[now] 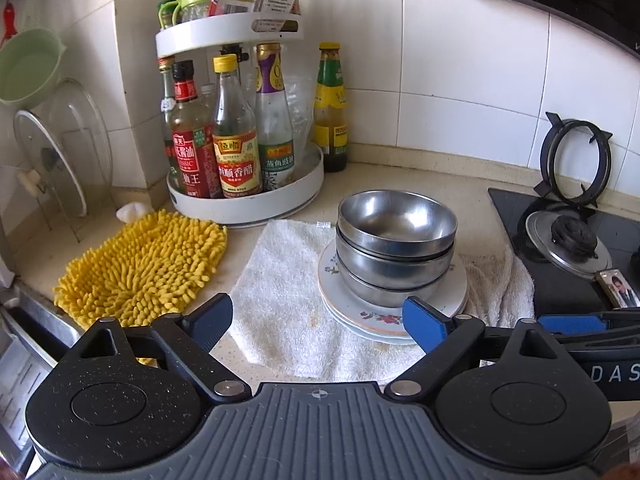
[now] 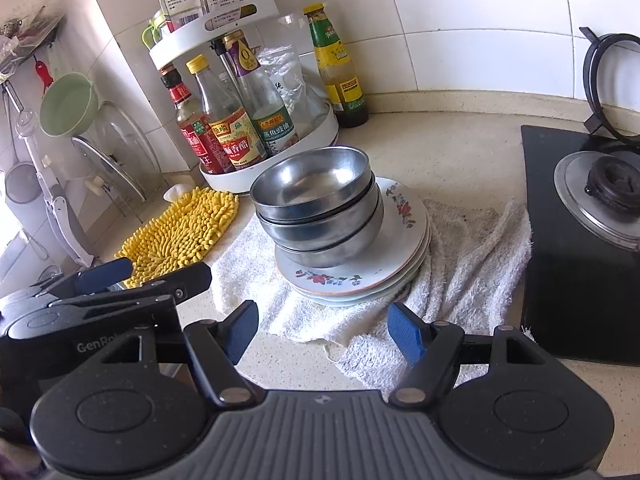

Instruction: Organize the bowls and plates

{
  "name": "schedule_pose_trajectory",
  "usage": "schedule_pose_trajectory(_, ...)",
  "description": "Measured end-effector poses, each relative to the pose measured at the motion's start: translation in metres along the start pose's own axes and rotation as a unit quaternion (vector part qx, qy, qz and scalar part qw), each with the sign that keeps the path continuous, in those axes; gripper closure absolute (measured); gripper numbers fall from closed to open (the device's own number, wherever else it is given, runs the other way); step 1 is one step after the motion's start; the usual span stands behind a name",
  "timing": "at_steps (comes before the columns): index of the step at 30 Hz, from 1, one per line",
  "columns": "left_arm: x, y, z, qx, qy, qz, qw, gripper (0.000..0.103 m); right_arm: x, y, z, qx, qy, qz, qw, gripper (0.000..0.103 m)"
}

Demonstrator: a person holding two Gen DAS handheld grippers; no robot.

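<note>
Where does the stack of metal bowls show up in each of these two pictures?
Left wrist view: bowl stack right of centre, on flowered plates.
Right wrist view: bowl stack at centre, on the same plates.
Shared landmark: yellow mop pad, left of the stack.

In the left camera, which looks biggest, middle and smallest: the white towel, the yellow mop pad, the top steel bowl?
1. White towel
2. Yellow mop pad
3. Top steel bowl
The towel is partly hidden under the plates, yet shows most.

Bowls (image 1: 396, 248) stacked on plates (image 1: 372, 316) on towel (image 1: 280, 292), stove (image 1: 568, 264) at right
</note>
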State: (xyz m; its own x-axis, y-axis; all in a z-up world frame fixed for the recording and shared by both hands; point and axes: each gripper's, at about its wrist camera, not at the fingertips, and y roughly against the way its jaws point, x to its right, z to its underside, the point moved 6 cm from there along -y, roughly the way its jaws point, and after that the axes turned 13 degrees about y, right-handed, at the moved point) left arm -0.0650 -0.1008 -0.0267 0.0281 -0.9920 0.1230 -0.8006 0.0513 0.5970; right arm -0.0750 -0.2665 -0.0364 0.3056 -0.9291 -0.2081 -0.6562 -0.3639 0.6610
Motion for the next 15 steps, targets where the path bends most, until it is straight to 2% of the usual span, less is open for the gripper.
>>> schedule_pose_trajectory(2, -0.0008, -0.0012, -0.0004, 0.005, -0.007, -0.015, 0.9999, 0.001, 0.0005, -0.0012, 0.0004, -0.002, -0.001, 0.0, 1.0, 0.021)
schedule_pose_trajectory(5, 0.0002, -0.002, -0.0016, 0.016, -0.026, -0.03, 0.9991, 0.0, 0.0019, -0.003, 0.0001, -0.003, -0.004, -0.003, 1.0, 0.021)
schedule_pose_trajectory(15, -0.007, -0.0065, -0.0061, 0.025, 0.005, 0.015, 0.9996, 0.0, 0.0039, -0.0043, -0.0062, 0.005, -0.014, -0.006, 1.0, 0.017)
